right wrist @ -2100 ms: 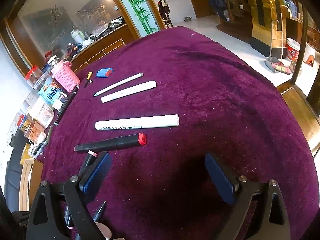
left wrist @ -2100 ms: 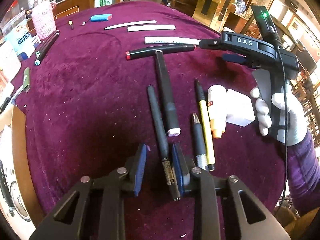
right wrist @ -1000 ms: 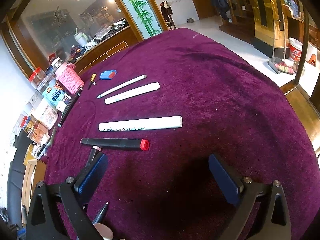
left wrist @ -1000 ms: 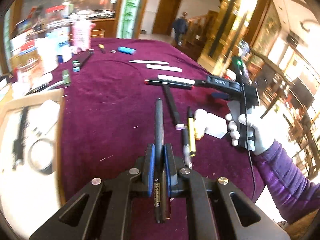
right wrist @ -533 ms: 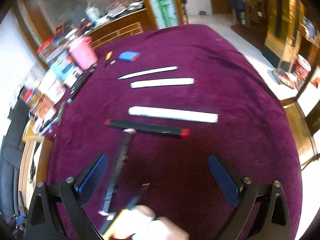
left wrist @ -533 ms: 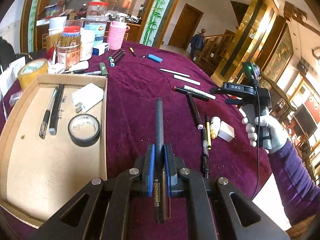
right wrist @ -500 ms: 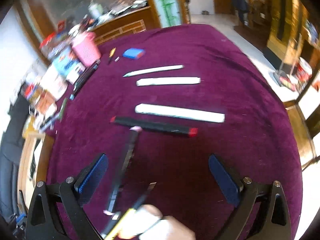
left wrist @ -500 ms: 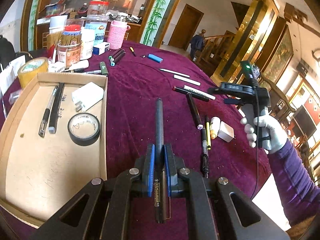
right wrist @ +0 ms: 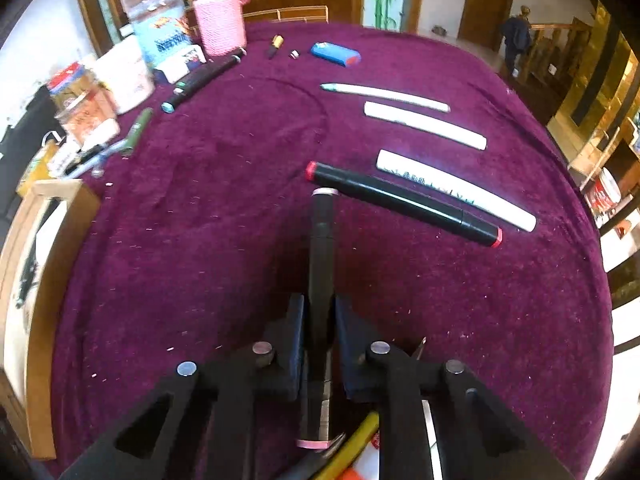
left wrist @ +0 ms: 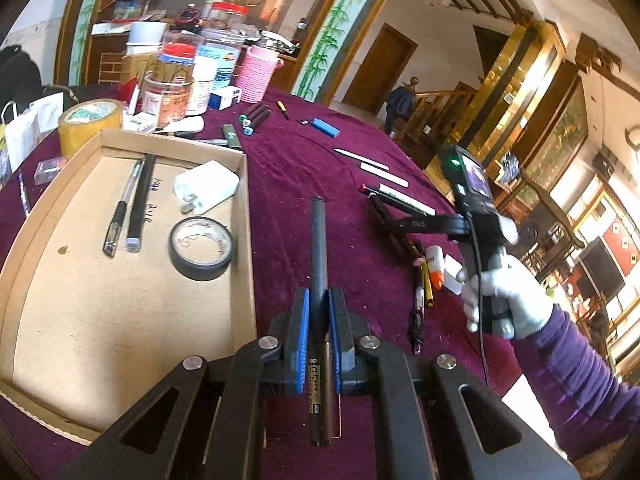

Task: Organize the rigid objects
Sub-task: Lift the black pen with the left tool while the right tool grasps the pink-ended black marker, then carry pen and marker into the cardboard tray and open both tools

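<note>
Here, two pens (left wrist: 141,200); one tape roll (left wrist: 201,248).

Left gripper (left wrist: 319,312) jaws clamped, right gripper (right wrist: 320,320) jaws closed, gloved right hand (left wrist: 502,296) gripping its handle

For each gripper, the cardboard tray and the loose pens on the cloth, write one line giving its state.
Left gripper: shut on a dark pen.
Right gripper: shut on a black marker.
Cardboard tray: open-topped, partly filled.
Red-capped marker: lying flat, capped.
White pens: lying flat, apart.
</note>
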{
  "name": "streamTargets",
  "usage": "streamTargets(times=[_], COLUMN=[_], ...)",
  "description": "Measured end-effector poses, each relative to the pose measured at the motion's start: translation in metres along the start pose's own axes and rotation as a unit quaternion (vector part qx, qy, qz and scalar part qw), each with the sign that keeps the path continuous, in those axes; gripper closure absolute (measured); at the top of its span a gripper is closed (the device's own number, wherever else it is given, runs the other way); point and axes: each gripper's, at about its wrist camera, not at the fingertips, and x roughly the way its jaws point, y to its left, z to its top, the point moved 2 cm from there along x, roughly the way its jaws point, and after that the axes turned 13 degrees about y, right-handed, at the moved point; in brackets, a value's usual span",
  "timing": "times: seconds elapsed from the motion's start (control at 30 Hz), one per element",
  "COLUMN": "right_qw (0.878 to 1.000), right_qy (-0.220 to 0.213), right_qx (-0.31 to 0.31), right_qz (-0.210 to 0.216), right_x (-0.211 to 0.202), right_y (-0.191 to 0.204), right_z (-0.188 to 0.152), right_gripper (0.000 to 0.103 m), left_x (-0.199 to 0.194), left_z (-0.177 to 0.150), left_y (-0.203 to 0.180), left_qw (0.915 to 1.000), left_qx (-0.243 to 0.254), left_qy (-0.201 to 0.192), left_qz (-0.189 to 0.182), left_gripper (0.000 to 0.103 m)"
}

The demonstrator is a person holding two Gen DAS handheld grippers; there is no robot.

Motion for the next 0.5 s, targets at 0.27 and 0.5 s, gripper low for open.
streamTargets(times=[0.27, 0.5], right_qw=[0.996, 0.983], right_qy=[-0.044, -0.035], right_qx=[-0.02, -0.052], right_qz=[0.082, 0.171], right_x=[-0.045, -0.062], right_y=[0.026, 0.079], right_z=[-0.012, -0.009], right_gripper=[0.087, 0.087], left_x=[-0.018, -0.026], left_z=[0.005, 0.029], left_y=[0.033, 0.082], left_qw=[0.999, 0.9933], left_qx=[-0.042, -0.078], left_qy=[-0.011, 0.014], left_qz=[0.009, 0.085], left_gripper=[0.094, 0.094])
